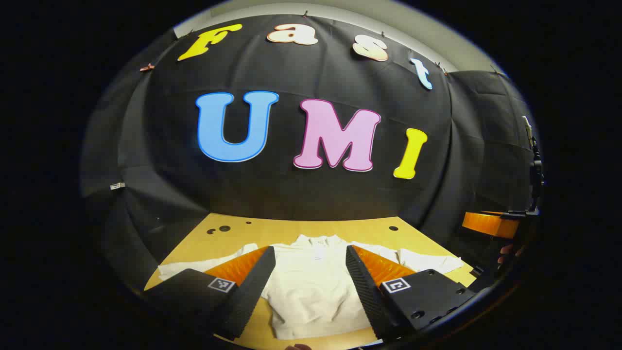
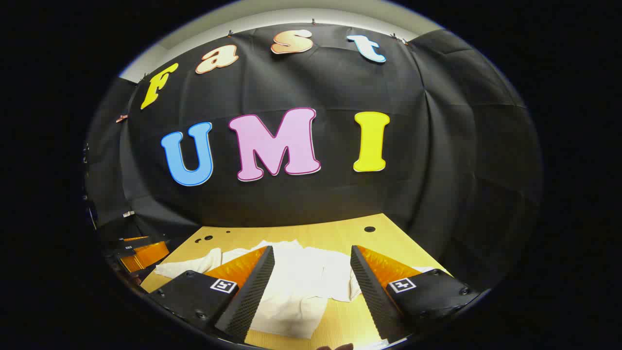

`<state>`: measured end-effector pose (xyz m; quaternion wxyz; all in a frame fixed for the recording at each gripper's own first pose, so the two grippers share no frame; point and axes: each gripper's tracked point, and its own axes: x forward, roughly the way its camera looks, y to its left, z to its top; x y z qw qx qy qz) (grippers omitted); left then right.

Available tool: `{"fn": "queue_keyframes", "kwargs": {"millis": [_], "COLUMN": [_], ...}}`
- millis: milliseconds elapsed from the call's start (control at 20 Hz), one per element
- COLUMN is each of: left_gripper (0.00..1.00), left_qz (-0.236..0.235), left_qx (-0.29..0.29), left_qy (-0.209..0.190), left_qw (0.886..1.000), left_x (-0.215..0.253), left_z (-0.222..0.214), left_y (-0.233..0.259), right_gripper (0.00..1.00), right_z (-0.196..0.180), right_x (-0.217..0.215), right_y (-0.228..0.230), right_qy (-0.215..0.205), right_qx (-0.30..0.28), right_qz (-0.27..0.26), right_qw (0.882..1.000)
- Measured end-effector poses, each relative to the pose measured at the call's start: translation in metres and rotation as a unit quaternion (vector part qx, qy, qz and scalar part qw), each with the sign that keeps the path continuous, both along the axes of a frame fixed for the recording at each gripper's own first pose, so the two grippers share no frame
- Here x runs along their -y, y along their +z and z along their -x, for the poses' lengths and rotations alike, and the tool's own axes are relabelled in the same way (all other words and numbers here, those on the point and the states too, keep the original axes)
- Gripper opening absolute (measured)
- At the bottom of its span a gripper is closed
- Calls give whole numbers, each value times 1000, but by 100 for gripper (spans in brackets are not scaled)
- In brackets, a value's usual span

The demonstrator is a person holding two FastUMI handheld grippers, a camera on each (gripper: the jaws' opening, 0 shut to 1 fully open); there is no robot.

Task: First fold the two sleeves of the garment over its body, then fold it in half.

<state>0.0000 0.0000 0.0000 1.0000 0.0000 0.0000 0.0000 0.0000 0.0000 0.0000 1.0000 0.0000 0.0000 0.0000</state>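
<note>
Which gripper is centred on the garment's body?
The left gripper: the garment sits midway between its fingers. From the right gripper, it lies off toward one finger, bare table by the other.

Wooden table with a garment

The yellow wooden table (image 1: 291, 231) carries a white garment (image 1: 316, 287) lying flat, sleeves spread toward 9 and 3 o'clock, collar toward 12.

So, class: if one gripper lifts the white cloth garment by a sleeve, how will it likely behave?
The white cloth garment lies flat and wrinkled on the wooden table, so it would probably droop limply. Its thin look suggests it is light. The rest would likely drag across the table.
</note>
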Motion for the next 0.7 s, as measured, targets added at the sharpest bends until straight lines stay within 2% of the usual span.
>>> {"fn": "queue_keyframes", "kwargs": {"millis": [150, 250, 700], "left_gripper": [94, 94, 94], "left_qz": [-9, -8, -17], "left_qx": [-13, -25, -24], "left_qy": [-18, -16, 40], "left_qw": [1000, 1000, 999], "left_x": [15, 14, -24], "left_z": [-18, -27, -17], "left_y": [-4, -8, -7], "right_gripper": [97, 97, 97], "right_z": [-6, -10, -29], "right_x": [12, 15, 15], "right_y": [-1, -6, -13], "right_qy": [-17, -18, 5], "right_qx": [-4, -6, -20], "right_qz": [-1, 14, 17], "right_qw": [1000, 1000, 1000]}}
